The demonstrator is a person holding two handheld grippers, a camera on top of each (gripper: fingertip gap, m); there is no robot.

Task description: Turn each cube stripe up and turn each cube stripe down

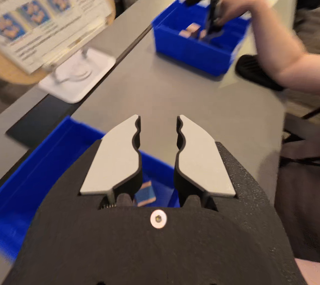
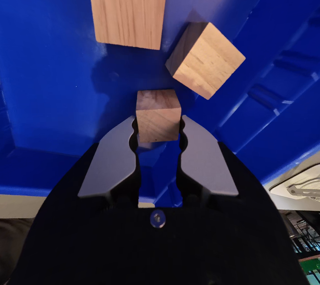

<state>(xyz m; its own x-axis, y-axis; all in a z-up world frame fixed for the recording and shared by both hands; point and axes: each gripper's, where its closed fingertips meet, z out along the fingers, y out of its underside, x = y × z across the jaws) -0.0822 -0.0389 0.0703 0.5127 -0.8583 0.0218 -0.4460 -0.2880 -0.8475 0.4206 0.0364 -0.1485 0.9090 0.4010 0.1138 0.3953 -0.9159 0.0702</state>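
Observation:
My left gripper point(image 1: 158, 119) is open and empty, held above the near blue bin point(image 1: 39, 169). A wooden cube with a blue stripe point(image 1: 145, 193) lies in that bin below the fingers. A far blue bin point(image 1: 190, 51) holds several wooden cubes point(image 1: 189, 30), and my right gripper point(image 1: 211, 34) reaches down into it. In the right wrist view my right gripper point(image 2: 157, 119) is shut on a small wooden cube point(image 2: 157, 127), with both fingertips against its sides. A tilted cube point(image 2: 207, 61) and a larger wooden face point(image 2: 128, 4) lie beyond on the bin floor point(image 2: 52, 68).
A grey table point(image 1: 155, 89) carries both bins. A sheet stand point(image 1: 52, 8) on a white base point(image 1: 78, 75) stands at the left; the base also shows in the right wrist view point(image 2: 294, 188). A person's arm point(image 1: 270, 47) reaches in from the right, above a black chair point(image 1: 256, 72).

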